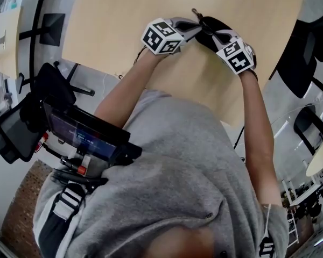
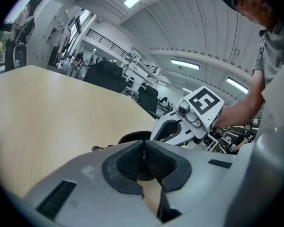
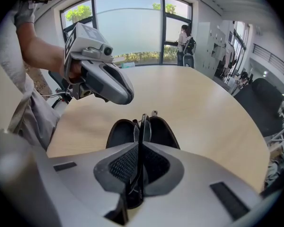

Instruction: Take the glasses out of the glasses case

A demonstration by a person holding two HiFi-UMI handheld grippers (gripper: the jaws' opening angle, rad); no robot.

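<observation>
Right gripper (image 3: 139, 144) jaws pinch glasses (image 3: 142, 124) above open glasses case (image 3: 118, 133).

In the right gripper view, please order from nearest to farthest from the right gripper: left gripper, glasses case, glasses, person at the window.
1. glasses, clamped between the pads of the right gripper.
2. glasses case, open on the table, just beyond.
3. left gripper, up and to the left.
4. person, far back by the window.
</observation>
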